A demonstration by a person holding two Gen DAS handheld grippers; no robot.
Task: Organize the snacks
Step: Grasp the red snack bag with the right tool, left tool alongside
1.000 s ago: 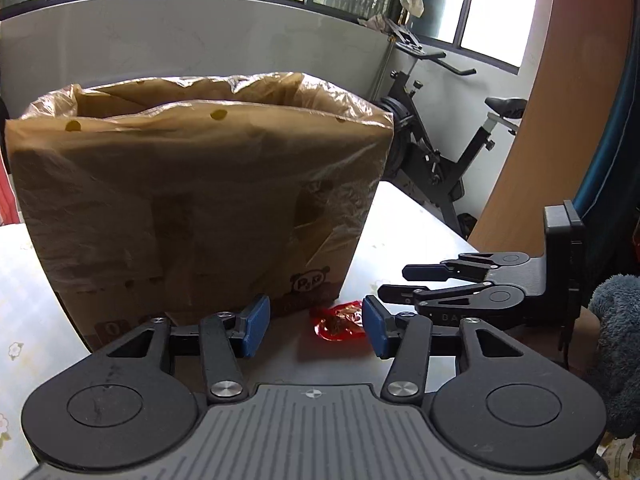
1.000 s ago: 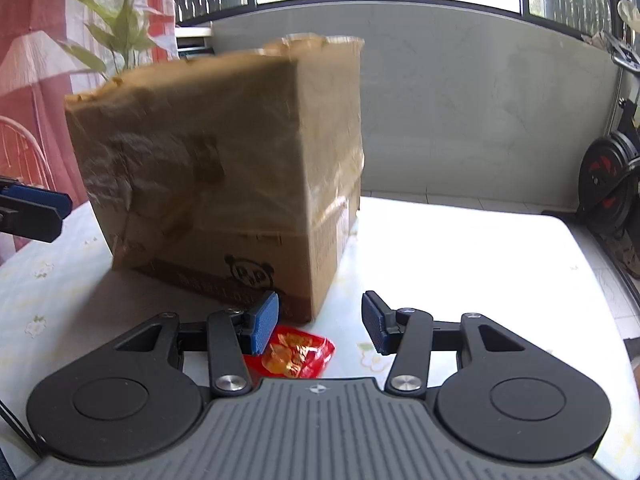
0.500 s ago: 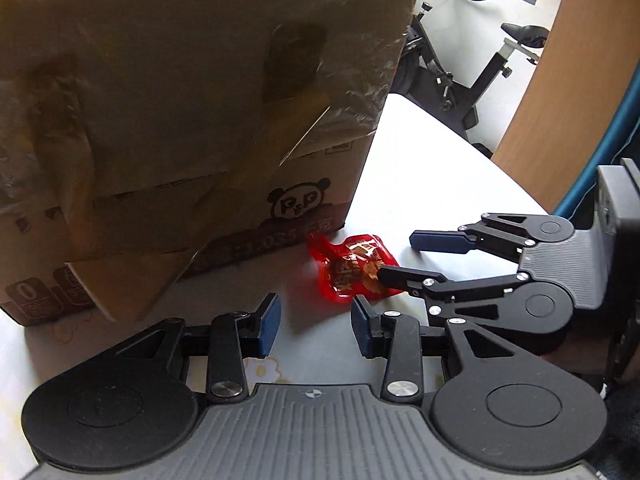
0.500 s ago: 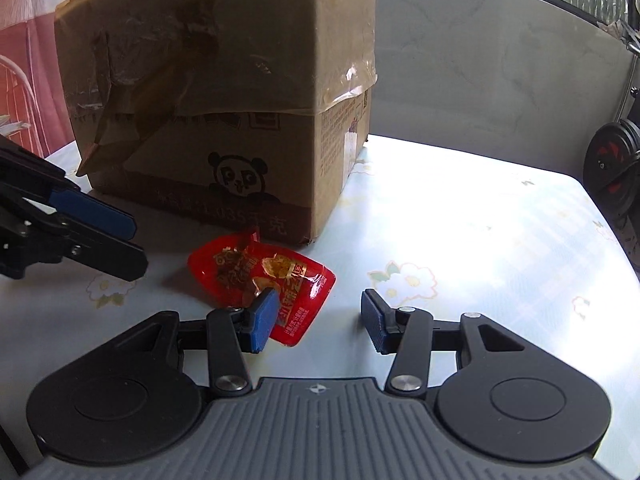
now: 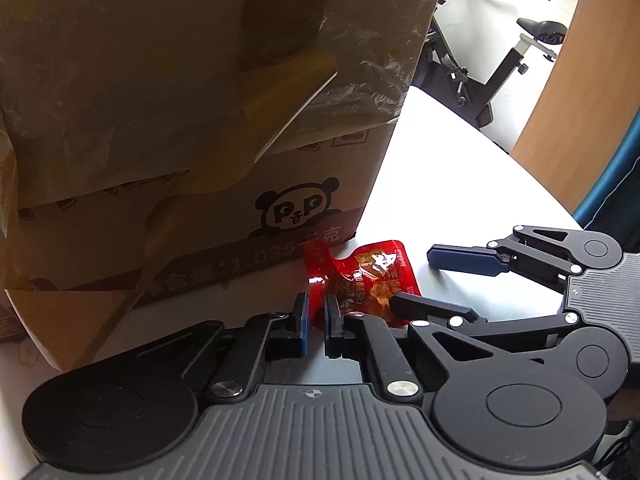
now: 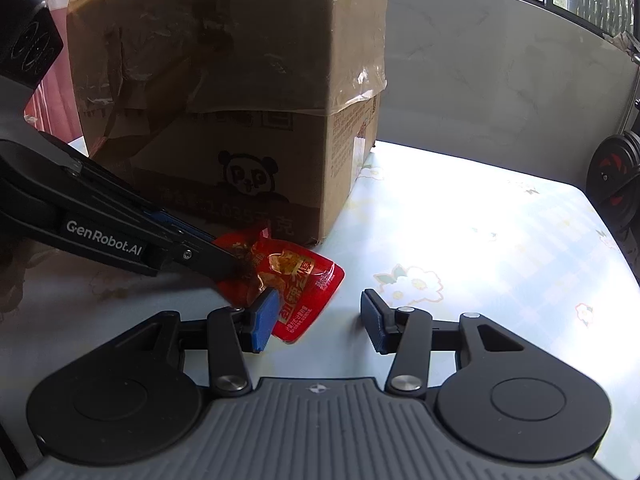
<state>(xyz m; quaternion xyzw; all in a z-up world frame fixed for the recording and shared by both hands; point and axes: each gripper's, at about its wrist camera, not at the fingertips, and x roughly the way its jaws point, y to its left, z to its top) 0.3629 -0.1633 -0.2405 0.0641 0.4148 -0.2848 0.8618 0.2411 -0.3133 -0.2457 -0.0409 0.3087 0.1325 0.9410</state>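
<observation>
Sunlit table (image 6: 480,220), cardboard box (image 6: 240,100) at the far side. Red snack packet (image 6: 304,280) lies flat at the box's near corner: light, crinkly, slippery film. Left gripper (image 5: 316,320) has just closed on its edge. Right gripper (image 6: 316,316) half open, holding nothing, straddling the other end. Best pinched at the flat seam.
</observation>
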